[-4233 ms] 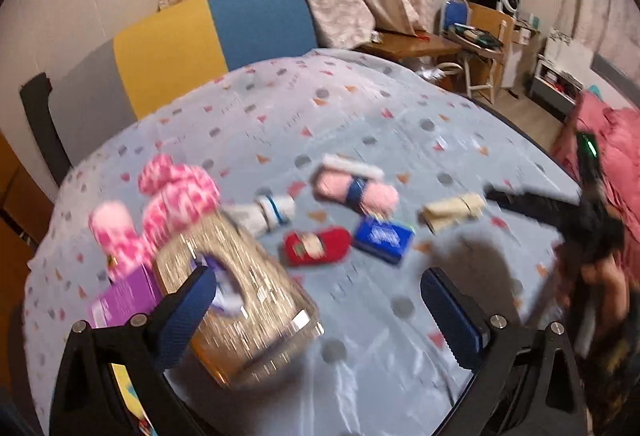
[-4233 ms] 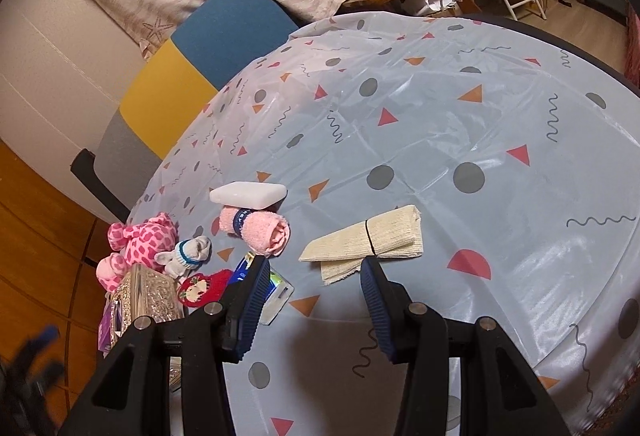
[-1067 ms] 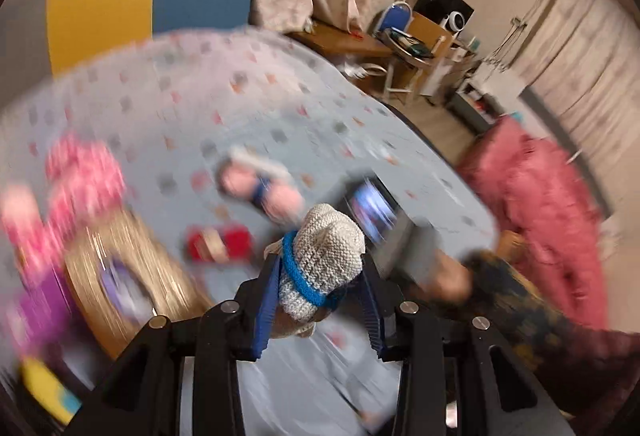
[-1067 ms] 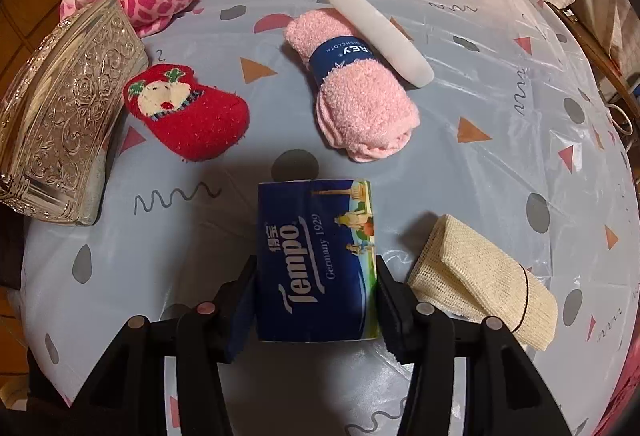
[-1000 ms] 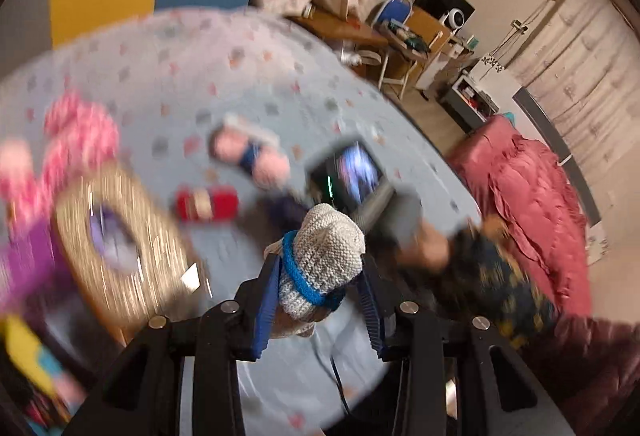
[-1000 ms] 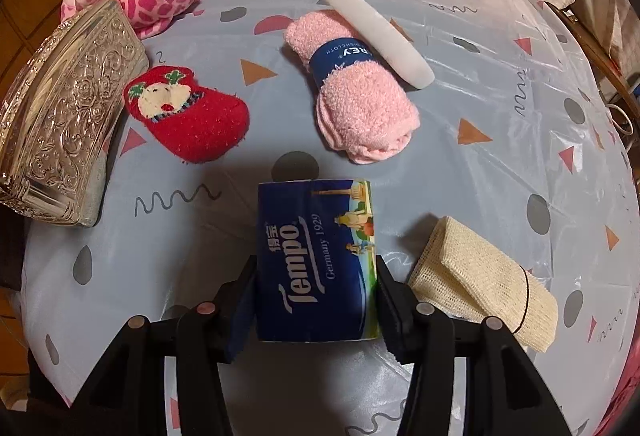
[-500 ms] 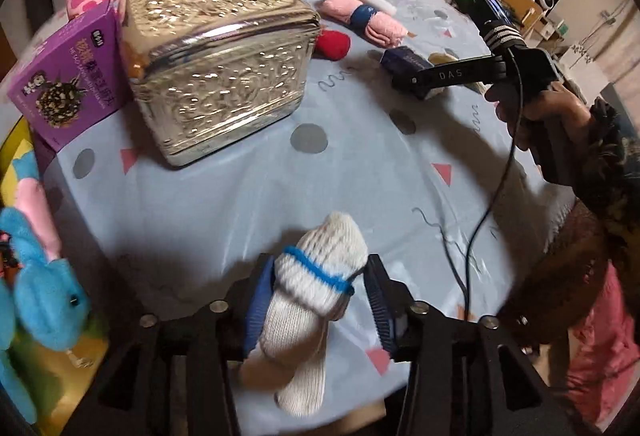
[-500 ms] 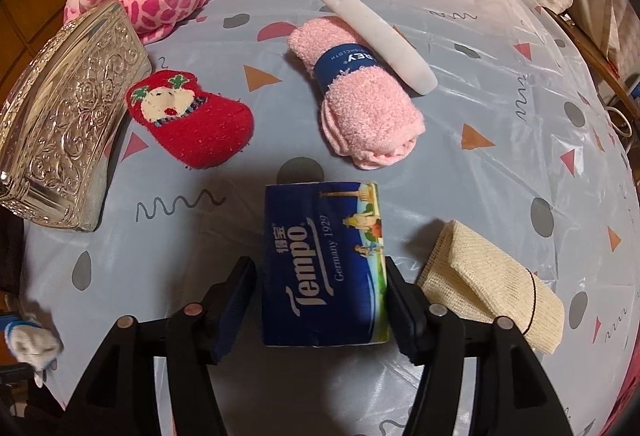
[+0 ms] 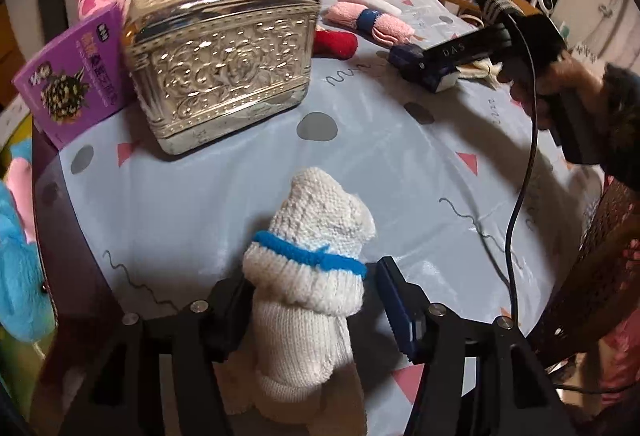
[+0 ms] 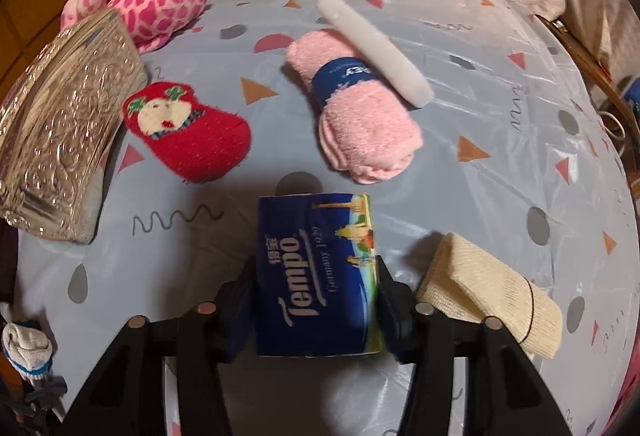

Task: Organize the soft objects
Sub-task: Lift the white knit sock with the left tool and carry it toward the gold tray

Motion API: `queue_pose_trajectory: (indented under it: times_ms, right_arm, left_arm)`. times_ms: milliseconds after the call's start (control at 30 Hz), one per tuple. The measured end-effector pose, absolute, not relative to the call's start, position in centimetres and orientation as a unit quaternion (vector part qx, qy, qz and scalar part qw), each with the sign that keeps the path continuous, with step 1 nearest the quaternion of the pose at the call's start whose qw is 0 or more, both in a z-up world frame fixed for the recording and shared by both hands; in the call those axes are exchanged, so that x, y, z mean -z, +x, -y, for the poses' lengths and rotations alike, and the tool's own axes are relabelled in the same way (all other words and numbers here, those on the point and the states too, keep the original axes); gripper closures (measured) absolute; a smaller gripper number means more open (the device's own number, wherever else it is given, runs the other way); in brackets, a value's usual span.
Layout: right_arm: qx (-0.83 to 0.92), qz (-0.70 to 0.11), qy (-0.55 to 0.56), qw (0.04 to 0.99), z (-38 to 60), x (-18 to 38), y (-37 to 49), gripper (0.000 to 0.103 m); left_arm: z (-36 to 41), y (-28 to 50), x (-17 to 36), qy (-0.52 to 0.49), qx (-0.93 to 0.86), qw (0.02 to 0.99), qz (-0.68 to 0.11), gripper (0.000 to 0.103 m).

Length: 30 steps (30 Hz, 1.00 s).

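A white knit sock [image 9: 316,236] with a blue band lies on the table near its front edge, between the fingers of my left gripper [image 9: 308,296]. The jaws are opening, and a gap shows between the sock and the right pad. My right gripper [image 10: 314,276] is closing on a blue Tempo tissue pack [image 10: 316,256], with both pads against its sides. In the left wrist view a hand holds that gripper [image 9: 420,72] at the far right. The sock [image 10: 26,344] also shows at the lower left of the right wrist view.
On the patterned tablecloth [image 9: 400,164] lie a pink rolled towel [image 10: 360,124], a white bar [image 10: 372,44], a red Christmas sock [image 10: 192,132], a cream cloth [image 10: 492,292] and a pink spotted plush [image 10: 156,4]. A silver tissue box [image 9: 224,48] and a purple box [image 9: 76,76] stand left; a blue plush [image 9: 16,256] sits below.
My left gripper has come down with the sock to the table's near edge, and its jaws have widened off it. The right jaws opened slightly around the tissue pack, then closed again.
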State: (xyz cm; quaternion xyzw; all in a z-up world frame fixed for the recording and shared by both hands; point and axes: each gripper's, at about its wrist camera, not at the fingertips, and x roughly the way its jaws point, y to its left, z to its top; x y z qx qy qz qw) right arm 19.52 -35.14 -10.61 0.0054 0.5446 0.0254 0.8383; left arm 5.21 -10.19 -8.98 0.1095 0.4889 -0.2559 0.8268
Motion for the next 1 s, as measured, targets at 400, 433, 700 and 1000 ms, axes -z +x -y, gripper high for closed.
queue_pose_trajectory:
  times_ms: [400, 433, 700, 1000]
  right_arm:
    - [-0.049, -0.586, -0.004, 0.809, 28.2, 10.5, 16.5, 0.050]
    - [-0.050, -0.583, -0.016, 0.811, 27.4, 10.5, 16.1, 0.049]
    - [-0.043, -0.548, -0.018, 0.835, 27.0, 11.1, 15.1, 0.046]
    - [-0.044, -0.530, -0.038, 0.846, 25.6, 11.2, 14.8, 0.048]
  left_arm:
    - [10.0, 5.3, 9.3, 0.079, 0.252, 0.838, -0.477, 0.041]
    - [9.9, 5.2, 9.3, 0.079, 0.252, 0.840, -0.474, 0.045]
    - [7.5, 5.8, 9.1, 0.024, 0.244, 0.849, -0.468, 0.066]
    - [7.9, 4.0, 7.3, 0.045, 0.224, 0.868, -0.440, 0.067]
